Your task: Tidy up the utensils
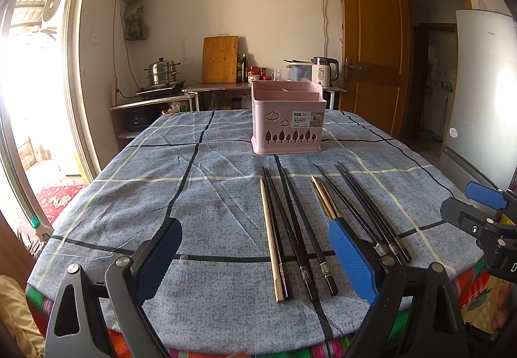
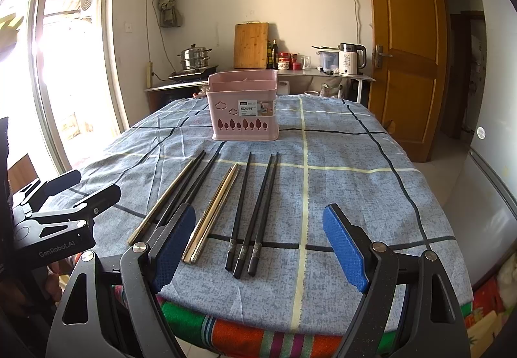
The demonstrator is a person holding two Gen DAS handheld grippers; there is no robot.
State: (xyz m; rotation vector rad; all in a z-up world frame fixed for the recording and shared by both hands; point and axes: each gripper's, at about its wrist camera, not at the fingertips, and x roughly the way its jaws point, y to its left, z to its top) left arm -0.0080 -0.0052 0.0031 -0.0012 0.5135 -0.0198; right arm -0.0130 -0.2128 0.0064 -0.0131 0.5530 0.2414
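Observation:
A pink utensil basket point(image 1: 287, 122) point(image 2: 242, 106) stands upright at the far middle of the table, and its compartments look empty. In front of it, chopsticks lie in a row on the cloth. From the left these are a single gold chopstick point(image 1: 270, 238) point(image 2: 160, 203), several black chopsticks point(image 1: 303, 222), a gold pair point(image 1: 324, 198) point(image 2: 213, 212) and three more black ones point(image 1: 371, 212) point(image 2: 255, 212). My left gripper point(image 1: 255, 261) point(image 2: 87, 187) hovers open above the near ends of the left group. My right gripper point(image 2: 260, 245) point(image 1: 468, 203) hovers open above the ends of the right group. Neither holds anything.
The table wears a blue-grey checked cloth point(image 1: 161, 196) over a striped one, with its near edge just below the grippers. Behind it stands a counter with a steamer pot point(image 1: 163, 72), a cutting board point(image 1: 219, 59) and a kettle point(image 1: 324, 69). A fridge point(image 1: 481, 83) stands at the right.

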